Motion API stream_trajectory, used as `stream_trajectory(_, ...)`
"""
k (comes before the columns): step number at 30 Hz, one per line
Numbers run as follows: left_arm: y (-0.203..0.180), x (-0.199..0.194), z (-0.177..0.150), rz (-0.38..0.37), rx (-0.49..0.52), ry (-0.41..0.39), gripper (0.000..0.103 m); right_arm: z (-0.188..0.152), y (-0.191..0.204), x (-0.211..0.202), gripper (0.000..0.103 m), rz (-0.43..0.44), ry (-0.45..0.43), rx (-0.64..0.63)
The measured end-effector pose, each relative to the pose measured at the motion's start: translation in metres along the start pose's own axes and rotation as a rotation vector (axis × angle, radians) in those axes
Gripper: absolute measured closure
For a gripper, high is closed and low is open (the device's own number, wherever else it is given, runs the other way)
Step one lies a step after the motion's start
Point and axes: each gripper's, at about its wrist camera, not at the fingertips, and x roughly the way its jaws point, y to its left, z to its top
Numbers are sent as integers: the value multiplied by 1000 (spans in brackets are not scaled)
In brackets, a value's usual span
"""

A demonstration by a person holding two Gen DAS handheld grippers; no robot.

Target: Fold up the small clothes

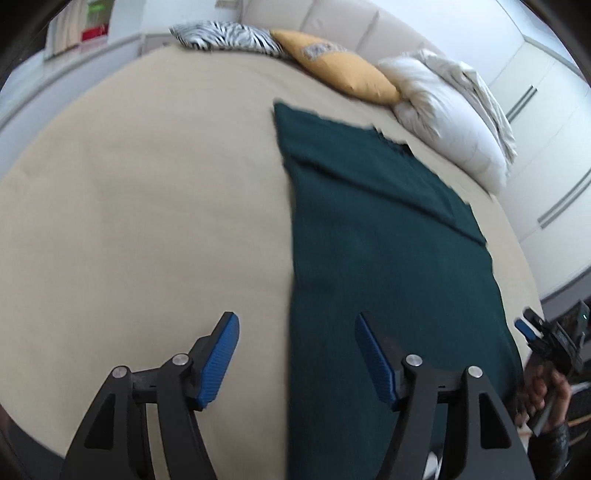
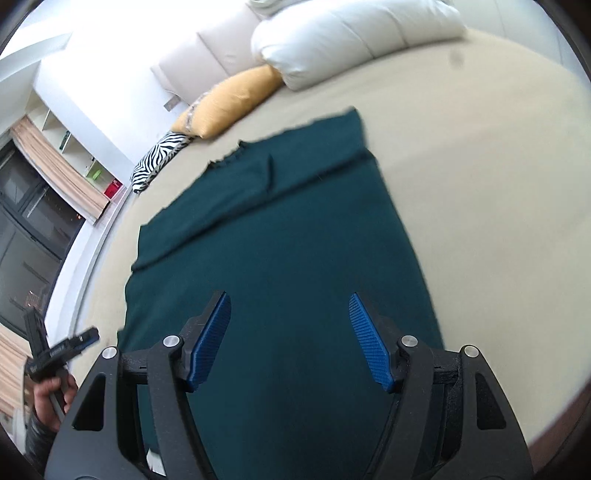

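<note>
A dark teal cloth (image 1: 388,240) lies flat on the beige bed (image 1: 147,203), folded into a long strip with a folded layer across its far end. My left gripper (image 1: 295,354) is open above the cloth's left edge, nothing between its blue pads. In the right wrist view the same cloth (image 2: 280,251) fills the middle, and my right gripper (image 2: 290,332) hangs open over its near part, holding nothing. Each gripper shows in the other's view: the right gripper (image 1: 532,328) at the cloth's right side, the left gripper (image 2: 74,343) at its left side, each held by a hand.
A zebra-print cushion (image 1: 229,37), a yellow cushion (image 1: 340,70) and a white pillow (image 1: 450,122) line the head of the bed against a pale headboard (image 1: 332,18). White wardrobe doors (image 1: 546,129) stand to the right. Shelves and a dark window (image 2: 33,221) lie left.
</note>
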Motion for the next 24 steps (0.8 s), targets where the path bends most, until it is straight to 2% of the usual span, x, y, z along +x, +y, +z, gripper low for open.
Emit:
stream_trajectory(4,2,3,-35,-35,-37,63,35,-28,-34,-23,38,0,32,70)
stream_trajectory(11,5,-4,-56,-105,-67,102,37,-52,-71,-53,38,-10,63,110)
stream_trajectory(15,6,-2,-64,-125,-82,136,56,-58,-82,-60,38,6,72,134)
stream_trajectory(20,4,1,-66,-138,-82,158,61,-63,-84,-70,38,-5,100,113)
stream_trajectory(21,5,0,-66,-135,-85,156,64,-63,-83,-70,38,-13,107,107)
stream_trajectory(23,6,1,-67,-131,-87,160,78,-65,-83,-76,38,-34,119,95)
stream_trajectory(24,6,3,-67,-133,-88,165,91,-65,-85,-77,38,-39,125,97)
